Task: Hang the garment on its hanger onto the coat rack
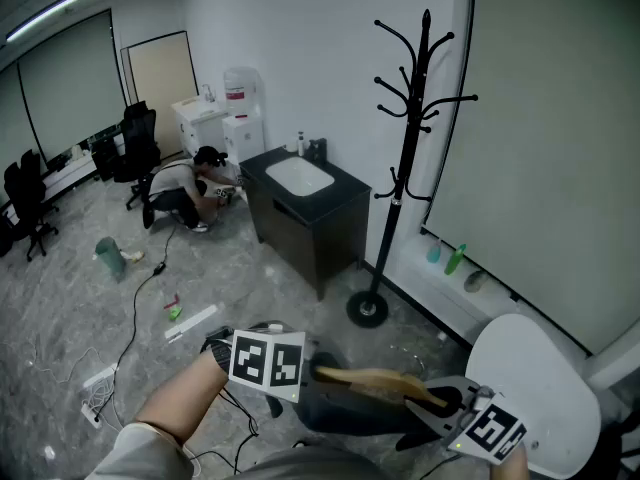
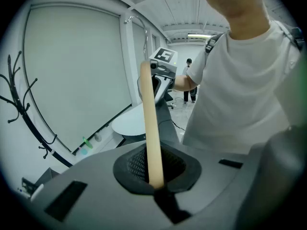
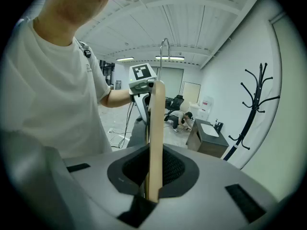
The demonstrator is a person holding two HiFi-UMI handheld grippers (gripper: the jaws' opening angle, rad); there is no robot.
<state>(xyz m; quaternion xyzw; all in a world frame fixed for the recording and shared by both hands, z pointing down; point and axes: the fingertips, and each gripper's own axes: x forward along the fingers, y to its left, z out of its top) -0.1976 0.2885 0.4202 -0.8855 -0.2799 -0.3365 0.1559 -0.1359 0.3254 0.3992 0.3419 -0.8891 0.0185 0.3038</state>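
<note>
A wooden hanger (image 1: 375, 379) stretches between my two grippers low in the head view, with a dark garment (image 1: 350, 410) draped under it. My left gripper (image 1: 316, 373) is shut on the hanger's left end. My right gripper (image 1: 442, 402) is shut on its right end. In the left gripper view the wooden bar (image 2: 150, 128) rises out of the left gripper (image 2: 156, 186), with the metal hook (image 2: 137, 21) above. The right gripper view shows the same bar (image 3: 157, 138) clamped in the right gripper (image 3: 150, 198). The black coat rack (image 1: 408, 158) stands ahead by the wall, its pegs bare.
A black cabinet (image 1: 300, 223) with a white sink stands left of the rack. A person (image 1: 183, 194) crouches on the floor beyond it. A white round seat (image 1: 545, 388) is close on my right. Cables (image 1: 130, 338) trail over the floor at left. Bottles (image 1: 455, 258) sit on the sill.
</note>
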